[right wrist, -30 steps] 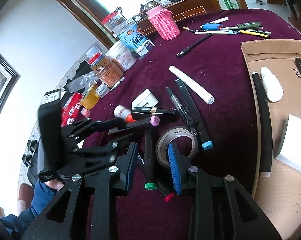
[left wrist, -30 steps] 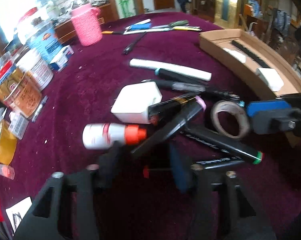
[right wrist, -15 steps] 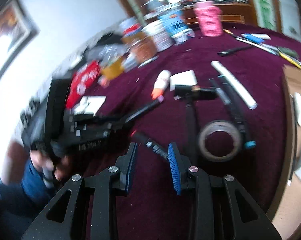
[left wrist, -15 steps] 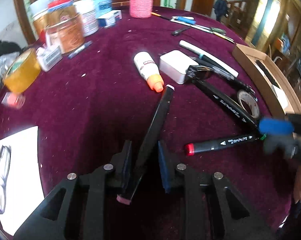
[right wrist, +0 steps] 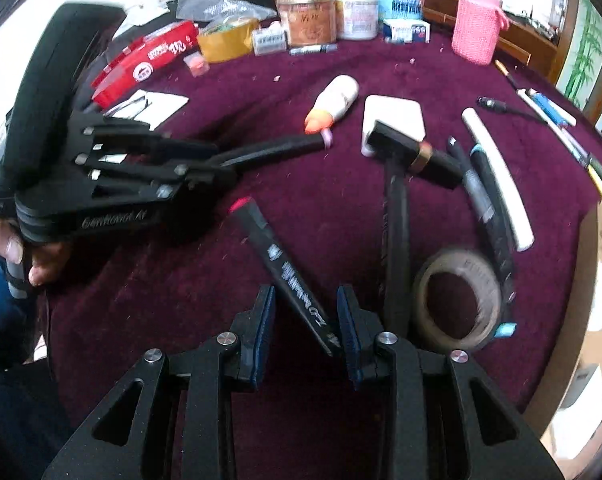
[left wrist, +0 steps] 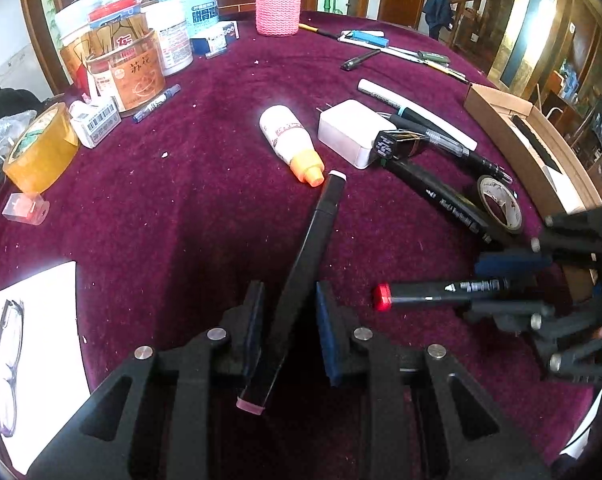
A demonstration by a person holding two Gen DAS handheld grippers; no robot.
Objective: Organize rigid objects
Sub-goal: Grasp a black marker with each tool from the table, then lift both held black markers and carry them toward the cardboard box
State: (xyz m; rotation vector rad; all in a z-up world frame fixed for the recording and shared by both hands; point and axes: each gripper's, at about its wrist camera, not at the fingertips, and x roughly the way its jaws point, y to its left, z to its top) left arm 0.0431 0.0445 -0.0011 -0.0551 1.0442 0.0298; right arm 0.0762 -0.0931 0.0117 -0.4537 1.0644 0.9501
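My left gripper [left wrist: 289, 312] is shut on a black marker with pink end caps [left wrist: 309, 256], held above the purple tablecloth; it also shows in the right wrist view [right wrist: 277, 148]. My right gripper [right wrist: 305, 320] has its jaws around a black marker with a red cap [right wrist: 285, 264], also seen in the left wrist view [left wrist: 433, 292]; the jaws stand a little apart from it. A white bottle with an orange cap [left wrist: 291, 144], a white charger block [left wrist: 351, 132] and a tape roll [right wrist: 459, 296] lie beyond.
A cardboard box [left wrist: 533, 148] sits at the right edge. Jars, a yellow tape roll [left wrist: 41, 148] and a pink knitted cup [left wrist: 279, 0] line the far side. Several pens and markers [right wrist: 489, 184] lie mid-table. A white paper [left wrist: 37, 340] lies near left.
My left gripper took the pink-capped marker from the pile and drew it back and up. My right gripper swung left and closed in around the red-capped marker.
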